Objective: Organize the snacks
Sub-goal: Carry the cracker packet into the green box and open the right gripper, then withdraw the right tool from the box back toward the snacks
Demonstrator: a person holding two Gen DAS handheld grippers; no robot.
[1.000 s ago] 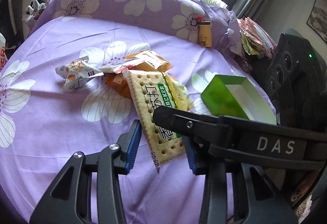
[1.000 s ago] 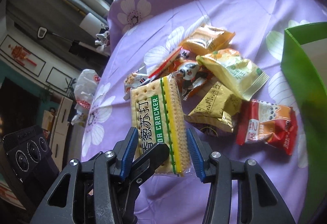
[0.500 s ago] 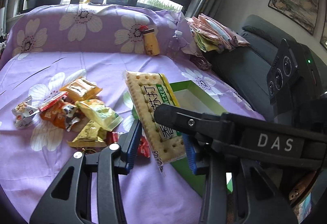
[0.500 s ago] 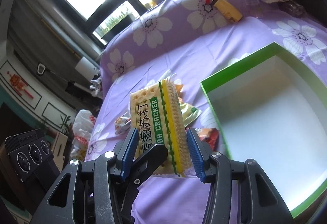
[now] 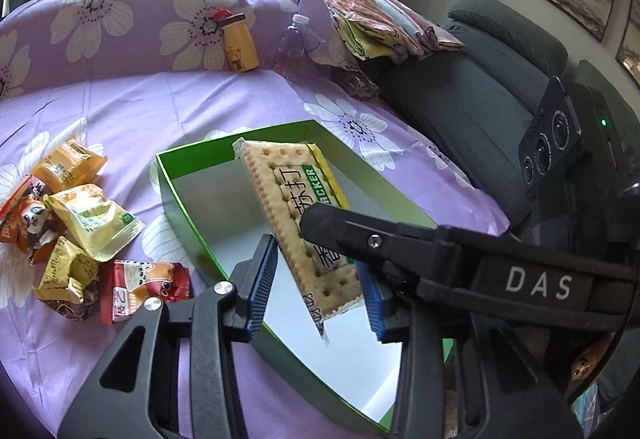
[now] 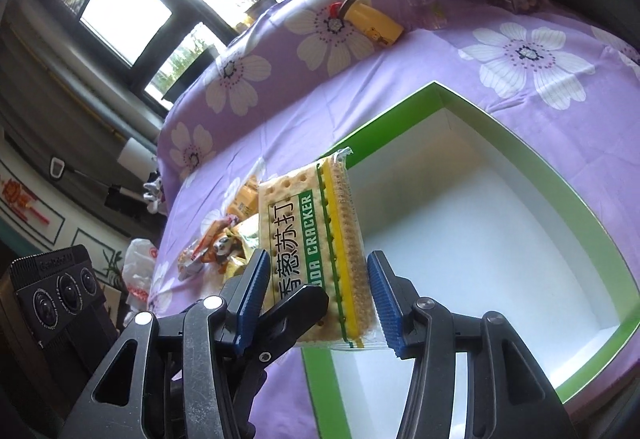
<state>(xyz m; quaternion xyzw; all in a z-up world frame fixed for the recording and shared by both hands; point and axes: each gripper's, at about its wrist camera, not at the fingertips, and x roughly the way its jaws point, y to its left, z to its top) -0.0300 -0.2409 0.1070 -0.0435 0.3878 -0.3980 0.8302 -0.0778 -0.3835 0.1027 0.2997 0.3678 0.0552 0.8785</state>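
Both grippers hold one soda cracker pack (image 5: 298,215) together, above the open green box (image 5: 176,199) with a white inside. My left gripper (image 5: 316,287) is shut on the pack's near end. My right gripper (image 6: 316,303) is shut on the same cracker pack (image 6: 312,251), and its black finger crosses in front of the pack in the left wrist view. The green box (image 6: 400,107) lies below and to the right in the right wrist view. Several loose snack packets (image 5: 80,235) lie on the purple flowered sheet left of the box.
A yellow bottle (image 5: 240,47) and a clear water bottle (image 5: 292,47) lean on the flowered cushion at the back. Folded cloths (image 5: 384,27) lie on a dark grey sofa (image 5: 480,95) to the right. A white plastic bag (image 6: 138,271) lies off the bed's left side.
Both grippers carried the cracker pack from over the snack pile to the right, and it now hangs over the green box. The grip on it is unchanged.
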